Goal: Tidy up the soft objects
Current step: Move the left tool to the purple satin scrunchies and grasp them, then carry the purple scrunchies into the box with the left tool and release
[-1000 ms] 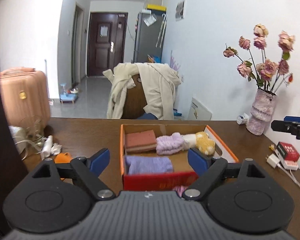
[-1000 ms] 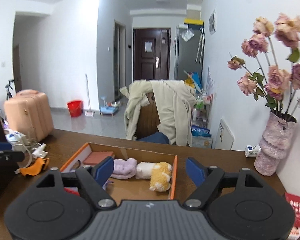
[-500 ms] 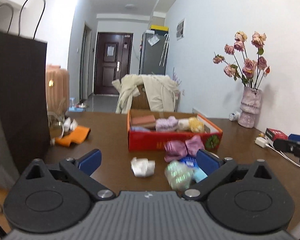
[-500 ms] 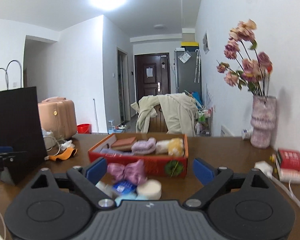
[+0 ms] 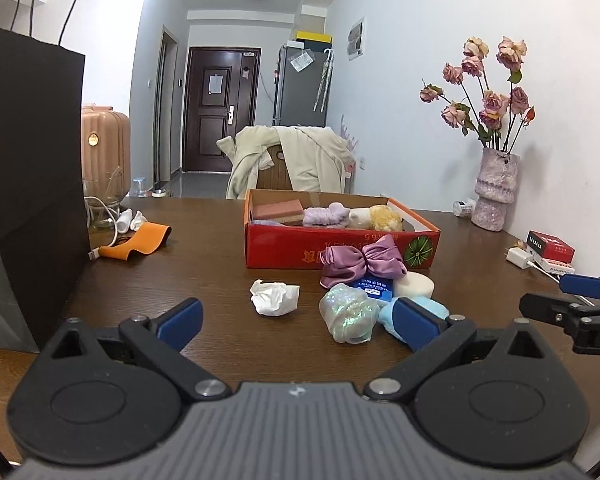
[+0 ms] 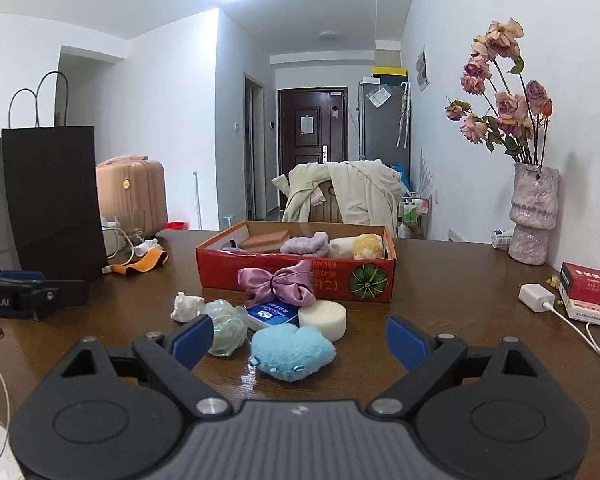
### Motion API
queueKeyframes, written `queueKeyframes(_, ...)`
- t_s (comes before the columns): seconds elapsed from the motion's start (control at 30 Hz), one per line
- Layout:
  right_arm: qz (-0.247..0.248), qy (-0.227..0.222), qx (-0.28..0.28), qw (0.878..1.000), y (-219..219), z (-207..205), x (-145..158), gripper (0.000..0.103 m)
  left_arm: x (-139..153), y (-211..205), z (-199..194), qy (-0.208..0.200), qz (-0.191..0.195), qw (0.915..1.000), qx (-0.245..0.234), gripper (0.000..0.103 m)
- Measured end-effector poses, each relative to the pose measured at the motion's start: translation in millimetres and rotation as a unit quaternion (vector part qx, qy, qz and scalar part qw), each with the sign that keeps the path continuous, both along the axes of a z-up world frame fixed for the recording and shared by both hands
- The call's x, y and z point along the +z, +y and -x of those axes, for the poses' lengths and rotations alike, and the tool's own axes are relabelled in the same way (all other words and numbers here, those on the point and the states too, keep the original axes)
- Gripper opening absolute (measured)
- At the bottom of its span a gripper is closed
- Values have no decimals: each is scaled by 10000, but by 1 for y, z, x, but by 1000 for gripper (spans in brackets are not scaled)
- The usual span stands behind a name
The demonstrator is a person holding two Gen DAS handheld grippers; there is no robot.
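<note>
A red cardboard box (image 5: 292,246) (image 6: 236,270) holds a pink sponge, a purple cloth and a yellow-white plush. In front of it lie a purple satin bow (image 5: 364,260) (image 6: 278,282), a white round sponge (image 6: 323,319), a blue packet (image 6: 270,314), an iridescent soft toy (image 5: 348,312) (image 6: 224,326), a crumpled tissue (image 5: 274,298) and a blue plush (image 6: 292,352). My left gripper (image 5: 298,322) is open and empty, near the tissue and toy. My right gripper (image 6: 298,340) is open and empty, with the blue plush between its fingers' line.
A black paper bag (image 5: 24,184) stands at the left. An orange strap (image 5: 140,242) and cables lie beside it. A vase of roses (image 6: 534,216), red boxes (image 6: 588,286) and a white charger (image 6: 536,298) sit at the right. A chair with a coat stands behind.
Both grippers have pulled back from over the box and come down low. The loose soft things in front of the box are now in view close to the fingers.
</note>
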State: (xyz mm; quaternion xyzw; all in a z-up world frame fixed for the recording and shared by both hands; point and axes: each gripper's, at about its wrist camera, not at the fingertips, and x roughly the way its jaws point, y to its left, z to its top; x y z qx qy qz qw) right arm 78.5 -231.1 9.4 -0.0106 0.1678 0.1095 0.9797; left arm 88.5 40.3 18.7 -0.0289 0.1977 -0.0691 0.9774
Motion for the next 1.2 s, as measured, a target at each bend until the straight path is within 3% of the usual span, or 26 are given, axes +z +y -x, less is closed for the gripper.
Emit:
queueKeyframes(0.27,-44,133,-66,9999,1,-32,-5,93,-10,-1,-34,265,76,9996,-36,103)
queueKeyframes(0.47,-158,376,-90,9991,0,-69,-12,91,-19,-12,-81,511,179,9981,-293,102)
queueKeyframes(0.63,-258,515,-21,9983,1,-110,-10,86,-12,-21,-144,683,602,9942,-565,84)
queueKeyframes(0.73,-561,732,115,9957,-2,-148,-7,85,-10,-30,-194,758,448,9933,-745,67)
queueKeyframes(0.8,-753,973,136,9923,-3,-175,-7,73,-12,-29,-226,983,532,9910,-730,56)
queueKeyframes(0.93,-1119,1385,173,9839,-6,-234,-10,68,-28,-25,-276,1556,843,9806,-848,43)
queueKeyframes(1.13,-1105,1713,270,9786,1,-285,-22,43,-49,-29,-273,1806,934,9723,-1152,39)
queueKeyframes(1.2,-1043,1895,450,9753,4,-286,-29,24,-52,-29,-271,1852,985,9706,-1176,39)
